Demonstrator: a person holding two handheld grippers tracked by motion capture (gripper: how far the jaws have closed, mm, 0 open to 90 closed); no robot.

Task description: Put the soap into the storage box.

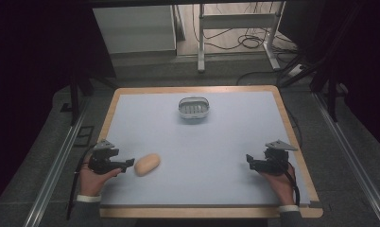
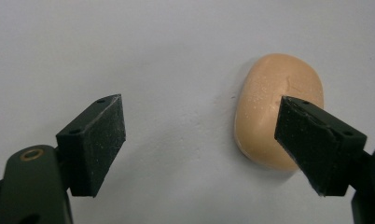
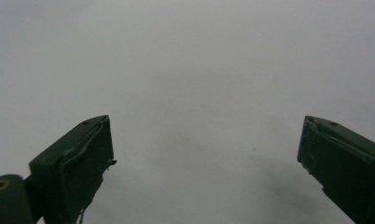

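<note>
A tan, rounded bar of soap [image 1: 147, 164] lies flat on the pale blue table [image 1: 202, 151], toward the person's side and well short of the table's left edge. Seen from the left gripper view, the soap [image 2: 274, 98] sits ahead of the jaws and off to one side, its near end partly hidden behind one black jaw; whether that jaw touches it cannot be told.

Just beside the soap, on its left in the high view, the left gripper [image 1: 127, 164] is held low over the table, pointing at the soap. Its jaws are spread wide, with bare table between them, and nothing is gripped.

Farther from the soap, toward the far edge of the table, a small clear oval soap dish [image 1: 194, 107] with a ribbed insert stands alone, well apart from it.

Across the table from the soap, near the right edge, the right gripper [image 1: 250, 160] is held in the person's right hand [image 1: 279, 182]. Its jaws are also spread wide over bare table.

Each gripper carries a grey three-cornered plate on top, and a dark cable trails back from each toward the person's sleeves.
</note>
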